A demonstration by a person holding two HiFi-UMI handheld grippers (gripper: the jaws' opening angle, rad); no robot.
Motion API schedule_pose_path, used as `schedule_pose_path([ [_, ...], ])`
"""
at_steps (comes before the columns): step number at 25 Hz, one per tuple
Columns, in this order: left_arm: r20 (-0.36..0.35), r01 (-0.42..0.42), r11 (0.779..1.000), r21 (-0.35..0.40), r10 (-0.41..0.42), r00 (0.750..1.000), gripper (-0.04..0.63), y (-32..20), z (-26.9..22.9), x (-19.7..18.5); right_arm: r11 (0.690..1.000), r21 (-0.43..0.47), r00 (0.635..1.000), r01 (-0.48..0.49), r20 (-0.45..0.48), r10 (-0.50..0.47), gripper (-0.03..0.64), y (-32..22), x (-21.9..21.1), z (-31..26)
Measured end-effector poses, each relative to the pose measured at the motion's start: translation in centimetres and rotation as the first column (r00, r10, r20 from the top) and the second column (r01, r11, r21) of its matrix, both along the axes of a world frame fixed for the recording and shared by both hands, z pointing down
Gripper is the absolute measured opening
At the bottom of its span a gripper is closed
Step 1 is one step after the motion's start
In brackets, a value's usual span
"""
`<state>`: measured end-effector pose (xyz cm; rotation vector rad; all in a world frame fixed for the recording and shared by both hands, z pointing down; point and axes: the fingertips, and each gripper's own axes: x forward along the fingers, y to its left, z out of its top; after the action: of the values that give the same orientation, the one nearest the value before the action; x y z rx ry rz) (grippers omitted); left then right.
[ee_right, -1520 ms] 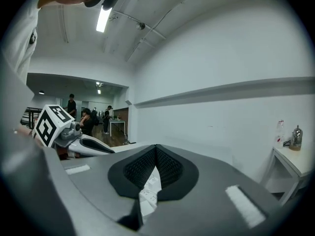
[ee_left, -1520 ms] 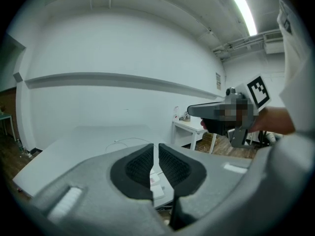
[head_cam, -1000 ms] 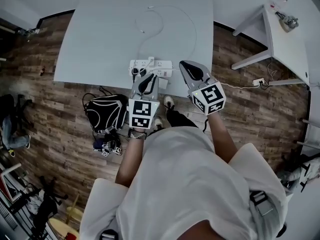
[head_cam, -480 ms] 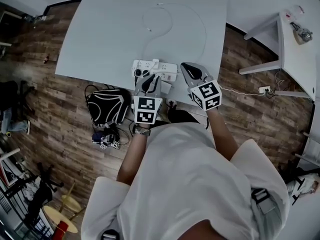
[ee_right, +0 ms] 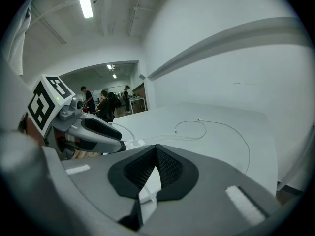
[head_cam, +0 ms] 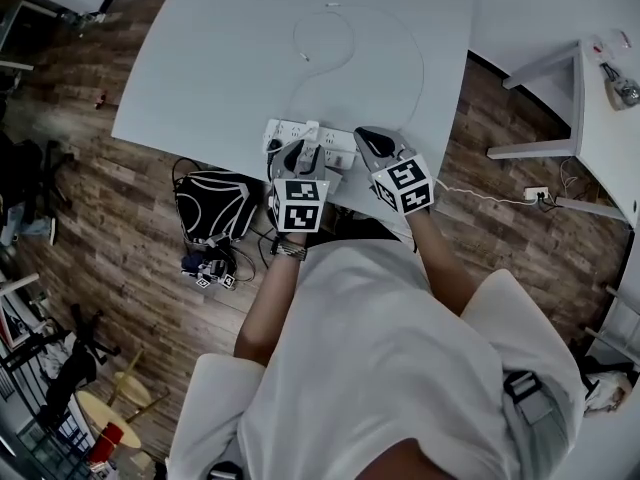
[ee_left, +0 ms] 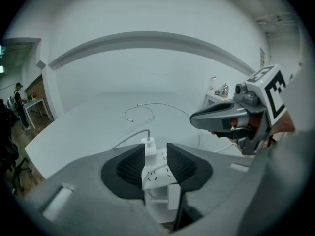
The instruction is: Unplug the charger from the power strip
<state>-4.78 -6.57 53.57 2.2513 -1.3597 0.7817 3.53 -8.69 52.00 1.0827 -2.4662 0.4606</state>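
Charger (ee_left: 149, 145) between opening left gripper (ee_left: 156, 148) jaws

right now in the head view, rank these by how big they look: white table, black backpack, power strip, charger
1. white table
2. black backpack, though it sits on the floor, farther from the camera
3. power strip
4. charger, smallest

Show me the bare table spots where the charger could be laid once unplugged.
Bare: the left part of the table, between its left edge and the cable loop. Crowded: the near edge, with the power strip, charger, right gripper, and left gripper, its jaws opening with the charger between.
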Motion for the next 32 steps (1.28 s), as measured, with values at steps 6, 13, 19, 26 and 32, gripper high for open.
schedule_pose_path([
  [6, 0.008, 0.047, 0.998, -0.043, -0.047, 0.999, 0.152, -1.0, 1.9, -0.2, 0.997, -0.054, 0.999, 0.047, -0.004, -0.048, 0.002, -0.4, -0.4, 2.9],
  [13, 0.005, 0.078, 0.991, -0.110, -0.078, 0.997, 0.153, -2.2, 3.5, -0.6, 0.988, -0.121, 0.995, 0.097, -0.018, -0.100, 0.002, -0.7, -1.0, 5.9],
  [19, -0.012, 0.088, 0.986, -0.140, -0.090, 0.996, 0.160, -2.9, 4.1, -0.2, 0.976, -0.175, 0.990, 0.127, -0.033, -0.135, 0.002, -0.9, -1.4, 7.9],
  [26, 0.022, 0.098, 0.983, -0.157, -0.096, 0.995, 0.160, -4.1, 5.4, 0.0, 0.970, -0.193, 0.985, 0.147, -0.059, -0.161, 0.002, -1.0, -1.7, 9.2],
  [32, 0.044, 0.089, 0.986, -0.140, -0.083, 0.996, 0.146, -4.4, 5.6, 0.3, 0.971, -0.184, 0.984, 0.155, -0.060, -0.168, 0.002, -0.8, -1.5, 9.2],
])
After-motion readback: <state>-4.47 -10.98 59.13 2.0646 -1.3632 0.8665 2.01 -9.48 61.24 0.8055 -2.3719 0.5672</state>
